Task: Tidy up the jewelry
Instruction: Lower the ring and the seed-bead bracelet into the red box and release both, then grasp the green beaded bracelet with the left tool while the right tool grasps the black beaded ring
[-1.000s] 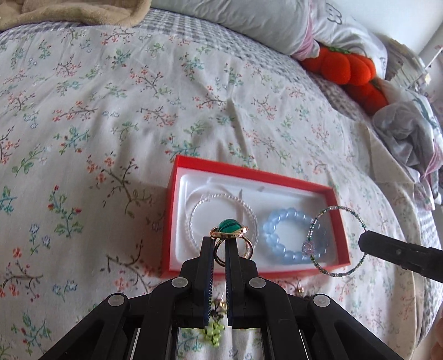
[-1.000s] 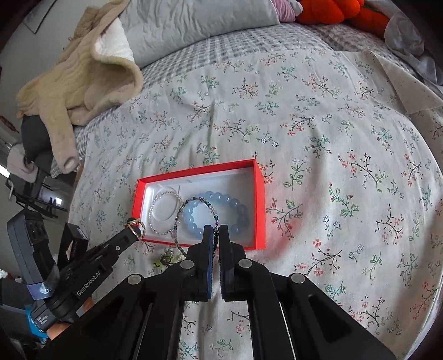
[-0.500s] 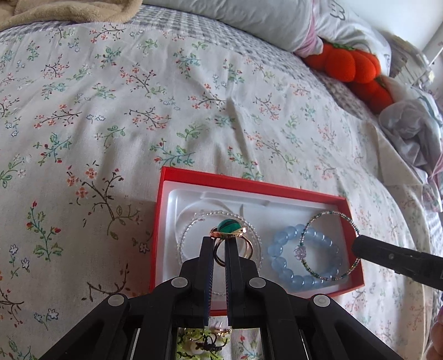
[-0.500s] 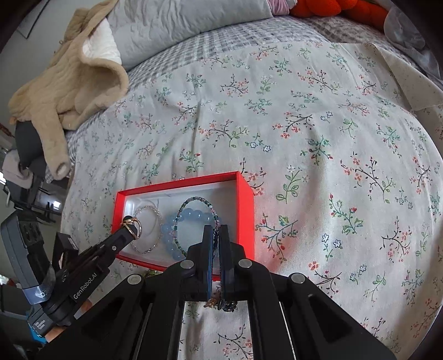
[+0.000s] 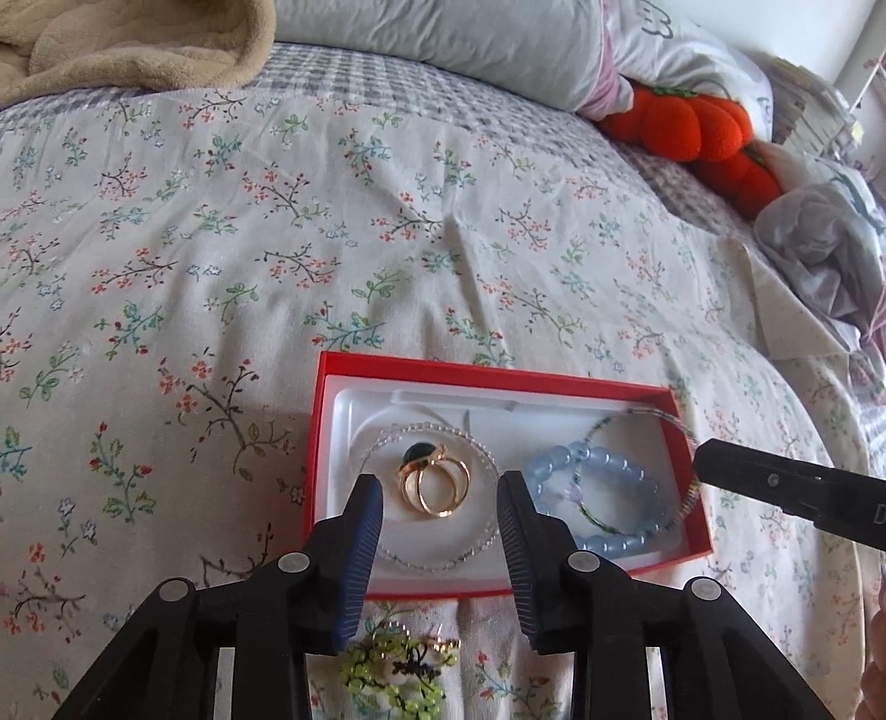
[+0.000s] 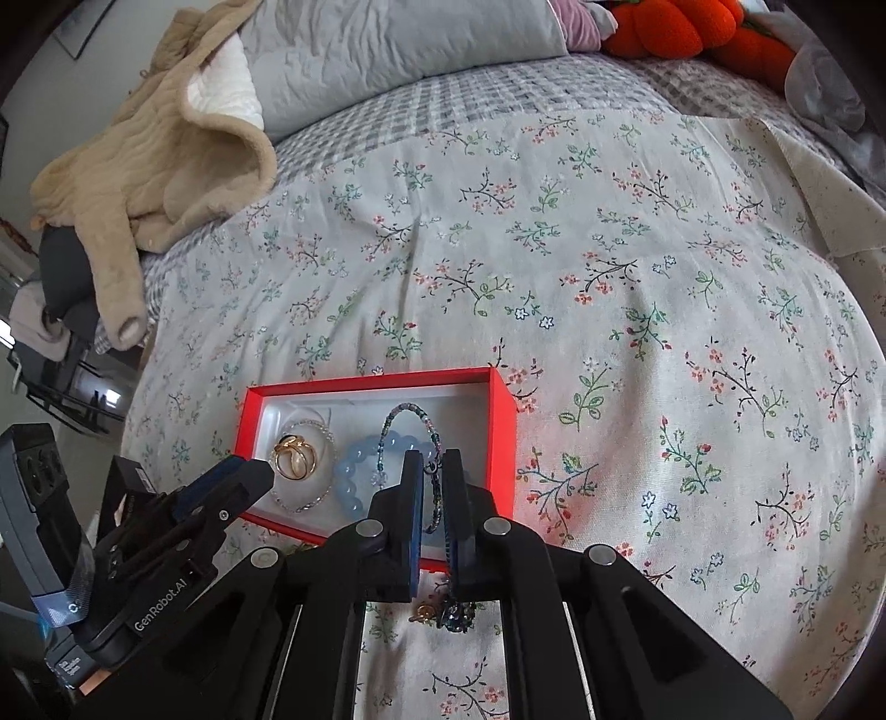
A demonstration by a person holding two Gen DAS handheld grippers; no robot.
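Note:
A red box with a white liner lies on the floral bedspread. In it lie a clear bead bracelet, a pale blue bead bracelet and a gold ring with a green stone. My left gripper is open just above the ring. My right gripper is slightly parted; a thin seed-bead bracelet runs between its fingers and droops over the box's right part.
More loose jewelry lies on the bedspread in front of the box: a green bead piece and a dark piece with a gold bit. A beige garment, grey pillows and orange plush pumpkins lie at the bed's far side.
My left gripper has opened and the gold ring has dropped into the box inside the clear bracelet. My right gripper has lowered the seed-bead bracelet into the box and its fingers have parted slightly.

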